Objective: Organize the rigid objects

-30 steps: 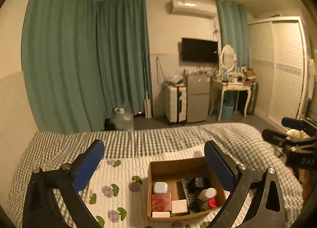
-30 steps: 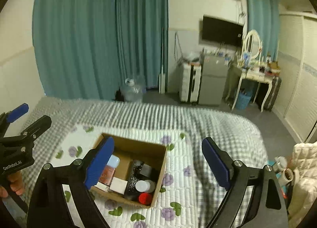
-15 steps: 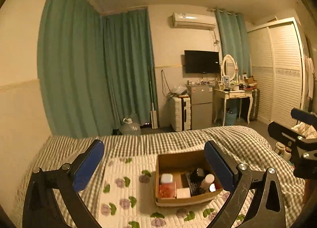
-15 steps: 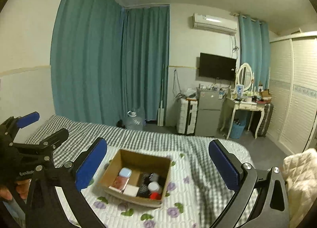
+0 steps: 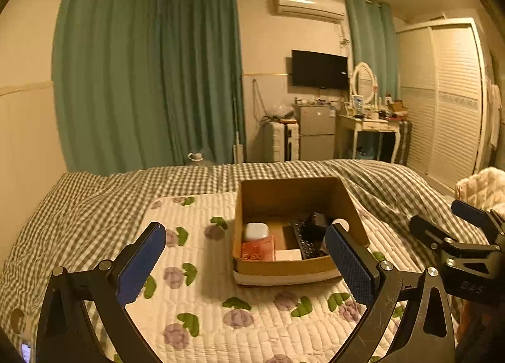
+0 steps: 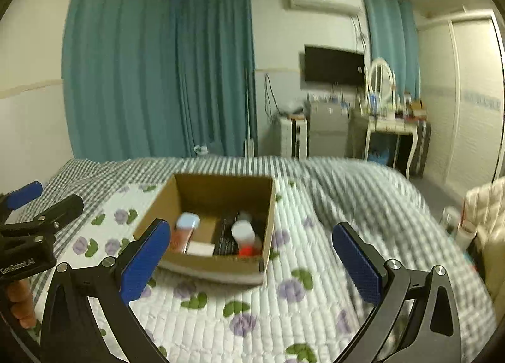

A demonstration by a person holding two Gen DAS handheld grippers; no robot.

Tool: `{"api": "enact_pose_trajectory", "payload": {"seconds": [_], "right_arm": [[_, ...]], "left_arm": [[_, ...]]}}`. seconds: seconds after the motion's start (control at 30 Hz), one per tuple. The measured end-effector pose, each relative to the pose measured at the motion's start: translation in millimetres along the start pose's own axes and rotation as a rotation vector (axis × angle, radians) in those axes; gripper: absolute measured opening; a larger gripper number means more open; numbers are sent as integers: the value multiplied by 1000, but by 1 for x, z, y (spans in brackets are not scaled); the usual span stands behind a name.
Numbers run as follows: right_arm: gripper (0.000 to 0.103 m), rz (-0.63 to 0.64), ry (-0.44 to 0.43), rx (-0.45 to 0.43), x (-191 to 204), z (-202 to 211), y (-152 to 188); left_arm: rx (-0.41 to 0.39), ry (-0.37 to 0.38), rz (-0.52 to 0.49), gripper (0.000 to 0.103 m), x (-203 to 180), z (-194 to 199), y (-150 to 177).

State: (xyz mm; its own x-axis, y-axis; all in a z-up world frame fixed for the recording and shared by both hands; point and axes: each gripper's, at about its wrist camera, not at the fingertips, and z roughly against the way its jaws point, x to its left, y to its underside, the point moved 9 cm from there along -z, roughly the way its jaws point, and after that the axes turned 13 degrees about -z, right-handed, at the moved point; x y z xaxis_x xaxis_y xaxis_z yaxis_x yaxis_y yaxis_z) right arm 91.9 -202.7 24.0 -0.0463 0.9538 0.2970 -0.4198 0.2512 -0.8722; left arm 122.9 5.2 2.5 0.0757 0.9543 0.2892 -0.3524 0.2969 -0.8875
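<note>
Cardboard box [image 5: 293,265] on floral quilt [image 5: 221,315], ahead of both tongs.
Left gripper [image 5: 246,262] and right gripper [image 6: 252,263] both spread wide, empty, short of the box.

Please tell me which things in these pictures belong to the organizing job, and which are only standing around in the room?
For the job:
cardboard box
white case
black remote
red-capped bottle
left gripper
right gripper

Just around:
floral quilt
television
dressing table

A home bedroom: a bed [image 5: 94,205] with checked bedding fills the lower frame, teal curtains [image 5: 151,79] at left, a wall television [image 5: 319,69], dressing table [image 5: 369,125] and wardrobe [image 5: 448,95] at right.
</note>
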Motion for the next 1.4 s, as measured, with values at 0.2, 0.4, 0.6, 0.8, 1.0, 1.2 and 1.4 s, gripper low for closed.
{"api": "enact_pose_trajectory", "payload": {"seconds": [0.2,0.4,0.6,0.8,1.0,1.2,1.4], "right_arm": [[103,-15,5,22,-4,-4,2],[103,17,6,8,4,-1,-1],[103,19,4,11,6,-1,-3],[103,16,7,16,5,-2,-1],[103,-4,14,32,1,-4,1],[103,-12,20,46,0,-8,3],[103,-8,21,55,0,-11,4]], "left_arm": [[27,27,6,103,-3,-8,13],[23,18,7,103,1,-5,11],[27,19,24,103,5,-5,10],[42,25,31,103,5,-9,13],[48,40,37,103,2,-10,14],[52,24,24,103,2,-11,14],[58,28,22,103,1,-12,16]]}}
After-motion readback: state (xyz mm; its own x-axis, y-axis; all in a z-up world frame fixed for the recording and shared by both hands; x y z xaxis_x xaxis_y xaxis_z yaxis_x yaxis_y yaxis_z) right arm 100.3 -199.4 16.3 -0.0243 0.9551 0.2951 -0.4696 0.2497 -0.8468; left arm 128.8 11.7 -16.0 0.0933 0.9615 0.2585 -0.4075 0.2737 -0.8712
